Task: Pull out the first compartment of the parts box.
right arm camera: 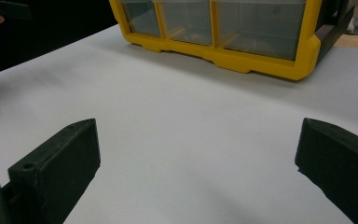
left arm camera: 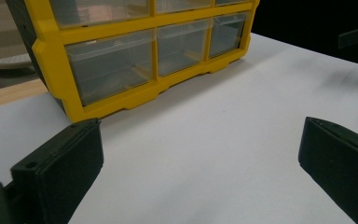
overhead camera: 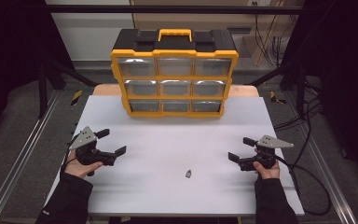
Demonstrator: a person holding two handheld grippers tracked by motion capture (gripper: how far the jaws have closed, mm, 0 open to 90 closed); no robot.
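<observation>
A yellow and black drawer cabinet (overhead camera: 174, 74) with clear drawers stands at the back of the white table (overhead camera: 168, 140). Its drawers look closed. A small dark part (overhead camera: 188, 173) lies on the table near the front, between my two grippers. My left gripper (overhead camera: 113, 142) rests at the left side, open, with nothing between its jaws. My right gripper (overhead camera: 240, 148) rests at the right side, open and empty too. In the left gripper view the cabinet (left arm camera: 140, 51) stands ahead, jaws wide apart around my left gripper's gap (left arm camera: 200, 158). The right gripper view shows the cabinet (right arm camera: 228, 32) beyond my right gripper (right arm camera: 198, 156).
Metal rails run along both sides of the table. Cables (overhead camera: 303, 121) trail on the floor at the right. A wooden board (overhead camera: 244, 90) edges the table behind the cabinet.
</observation>
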